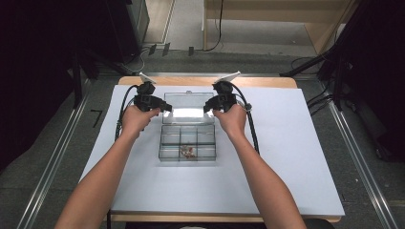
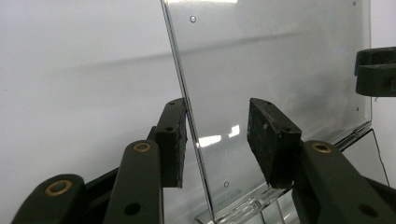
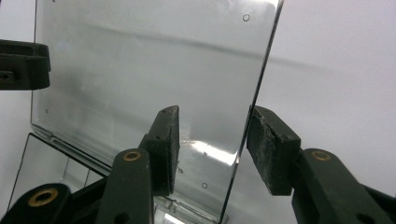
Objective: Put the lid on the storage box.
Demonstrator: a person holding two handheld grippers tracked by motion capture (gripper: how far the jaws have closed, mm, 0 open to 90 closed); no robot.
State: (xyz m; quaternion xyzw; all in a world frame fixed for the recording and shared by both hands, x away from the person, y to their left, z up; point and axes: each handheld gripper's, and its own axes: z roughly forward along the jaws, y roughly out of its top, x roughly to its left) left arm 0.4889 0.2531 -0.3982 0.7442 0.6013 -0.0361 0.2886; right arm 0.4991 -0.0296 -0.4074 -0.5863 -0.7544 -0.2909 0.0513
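Observation:
A clear plastic compartment box (image 1: 165,143) lies open on the white sheet, its lid (image 1: 187,109) swung back on the far side. One front compartment holds small reddish pieces (image 1: 186,151). My left gripper (image 1: 165,107) stands open at the lid's left edge. In the left gripper view, the left gripper (image 2: 219,140) straddles that edge of the lid (image 2: 280,60), one pad beside it and the other well apart over the panel. My right gripper (image 1: 208,106) stands open at the right edge. The right gripper (image 3: 217,144) likewise straddles the lid (image 3: 140,70) without pressing it.
The white sheet (image 1: 286,152) covers a wooden table with free room left, right and in front of the box. Cables trail from both grippers along the forearms. Dark stands and floor rails flank the table.

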